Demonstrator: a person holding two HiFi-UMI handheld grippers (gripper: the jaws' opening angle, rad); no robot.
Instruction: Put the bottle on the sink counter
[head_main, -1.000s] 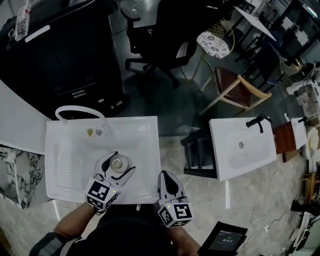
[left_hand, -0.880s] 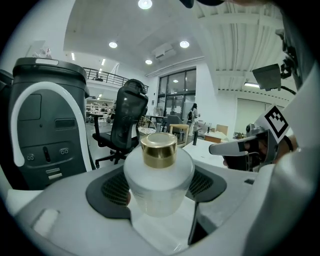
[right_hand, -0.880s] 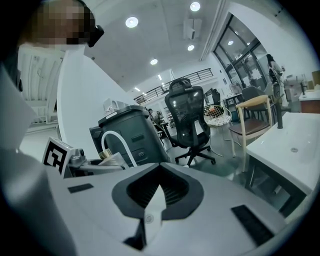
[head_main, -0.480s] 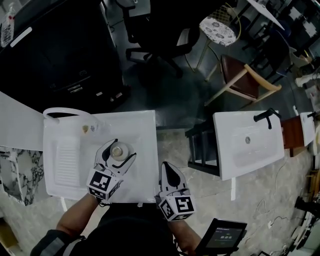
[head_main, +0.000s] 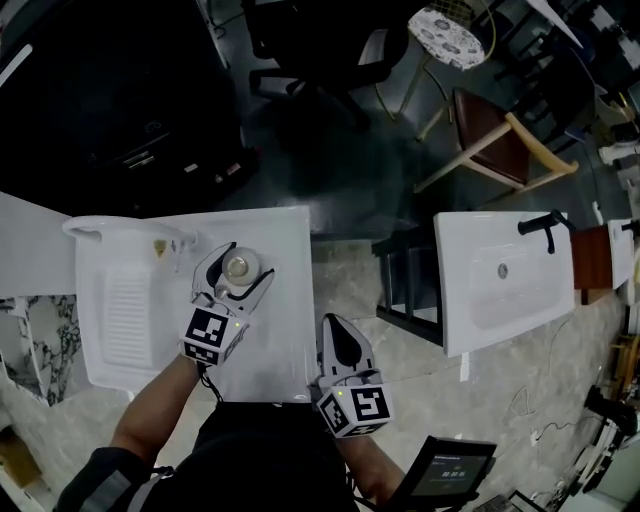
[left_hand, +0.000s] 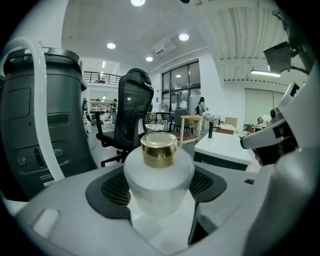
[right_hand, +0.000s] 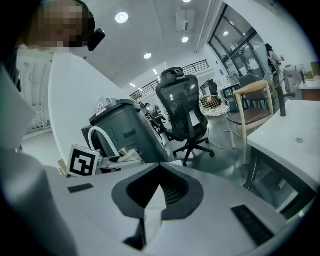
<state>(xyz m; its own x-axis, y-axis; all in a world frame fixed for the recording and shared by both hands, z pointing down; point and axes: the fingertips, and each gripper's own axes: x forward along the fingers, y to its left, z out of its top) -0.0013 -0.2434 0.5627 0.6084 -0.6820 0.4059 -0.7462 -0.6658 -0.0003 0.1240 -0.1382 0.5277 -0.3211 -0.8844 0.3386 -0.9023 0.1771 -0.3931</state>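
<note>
Spreading across the left of the head view, the sink (head_main: 285, 335) has a flat white counter to the right of its ribbed basin, and that counter looks like the goal. The left gripper (head_main: 242, 262) reaches over it toward the back edge, its jaws pinching the bottle (head_main: 238, 270) by the sides of its body, a grip that holds it upright and should let it be set down squarely. The right gripper (head_main: 335, 335) hangs just beside the sink's right edge, jaws pressed together on nothing, probably parked there because one hand is enough. The bottle is squat and frosted; I cannot tell whether its base touches the counter. Its gold cap (left_hand: 159, 149) stands clear above the pads.
</note>
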